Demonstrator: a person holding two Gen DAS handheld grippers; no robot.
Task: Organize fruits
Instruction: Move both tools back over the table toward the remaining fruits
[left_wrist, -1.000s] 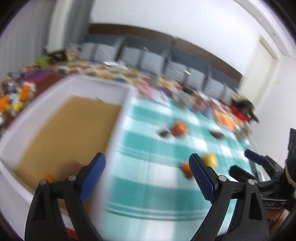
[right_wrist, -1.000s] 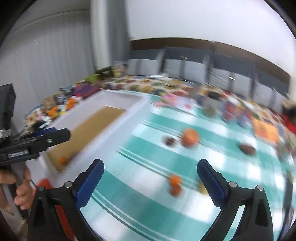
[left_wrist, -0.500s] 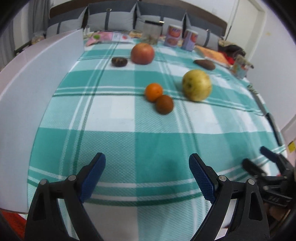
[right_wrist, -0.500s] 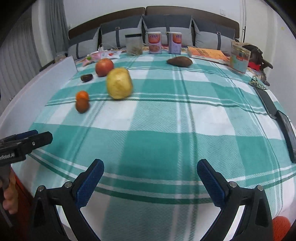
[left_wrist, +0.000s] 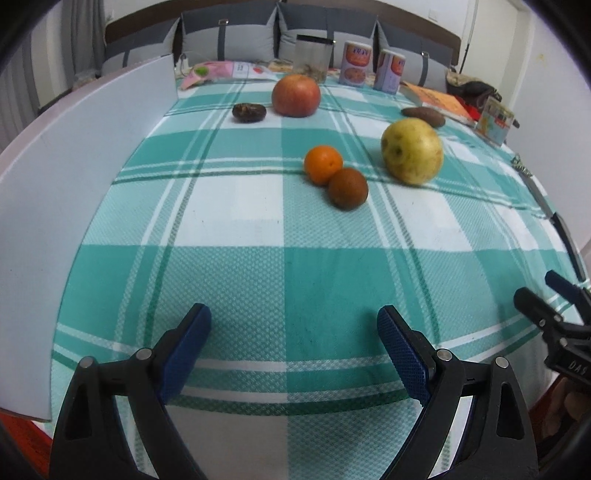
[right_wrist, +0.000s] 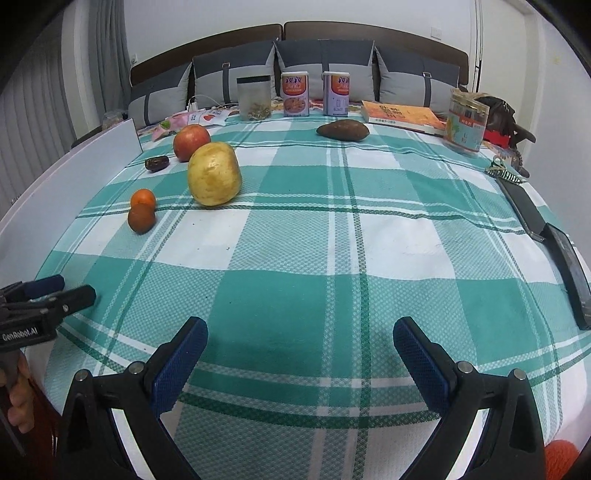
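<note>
Fruits lie on a green-and-white checked cloth (left_wrist: 295, 280). A small orange (left_wrist: 323, 164) touches a brown round fruit (left_wrist: 348, 188); a big yellow pear (left_wrist: 411, 151) sits to their right. Farther back are a red apple (left_wrist: 296, 95), a dark date (left_wrist: 248, 112) and a brown sweet potato (right_wrist: 342, 130). My left gripper (left_wrist: 293, 330) hovers open over the near cloth, nothing between its blue pads. In the right wrist view my right gripper (right_wrist: 300, 341) is likewise open and empty. The pear (right_wrist: 214, 173), orange (right_wrist: 143, 198) and apple (right_wrist: 191, 141) lie to its far left.
A white box wall (left_wrist: 81, 192) runs along the left edge of the cloth. Two cans (right_wrist: 294, 93), a clear jar (right_wrist: 253, 97), a book (right_wrist: 400, 115) and a clear tub (right_wrist: 466, 123) stand at the back. Dark flat devices (right_wrist: 565, 254) lie at the right edge. Grey cushions sit behind.
Both grippers came down and tilted toward the cloth, away from the white box, in the first half second. Since then they have held still, jaws unchanged.
</note>
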